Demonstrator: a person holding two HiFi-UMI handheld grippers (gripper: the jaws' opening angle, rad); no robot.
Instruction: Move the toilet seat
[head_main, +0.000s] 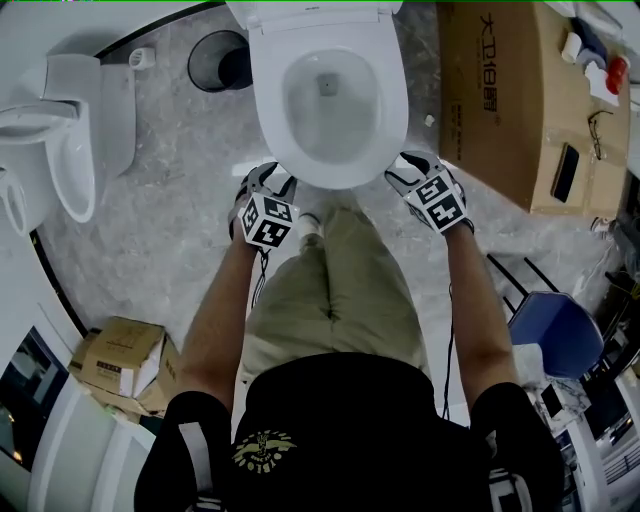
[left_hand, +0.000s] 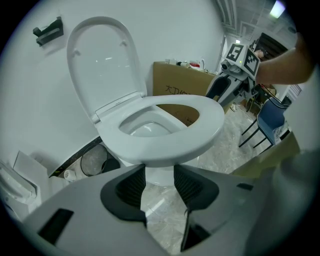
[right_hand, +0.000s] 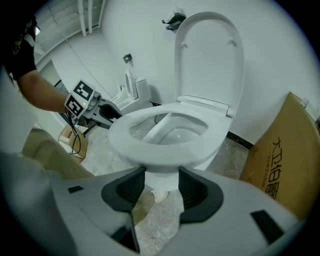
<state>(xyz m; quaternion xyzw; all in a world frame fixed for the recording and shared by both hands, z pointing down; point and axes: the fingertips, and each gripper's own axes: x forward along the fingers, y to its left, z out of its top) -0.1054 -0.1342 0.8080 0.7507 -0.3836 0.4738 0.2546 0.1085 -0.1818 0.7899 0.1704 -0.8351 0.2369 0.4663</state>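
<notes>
Both my claws are released, jaws apart. The left claw (left_hand: 159, 172) and the right claw (right_hand: 161, 175) sit under the front rim of the seat (left_hand: 170, 145), one toward each side. The rim seems to lie across the jaw tips, not pinched between them. The seat pivots at the back, below the upright lid (left_hand: 100, 65), and looks tipped a little off the bowl (head_main: 330, 110). I judge it stiff, light and glossy, so it may slide off bare tips. The front rim, farthest from the pivot, is the place to lift. The floor (head_main: 170, 220) is pale marbled stone. A box (head_main: 500, 100) crowds the right, and a bin (head_main: 220, 60) and another white fixture (head_main: 60, 130) the left.
</notes>
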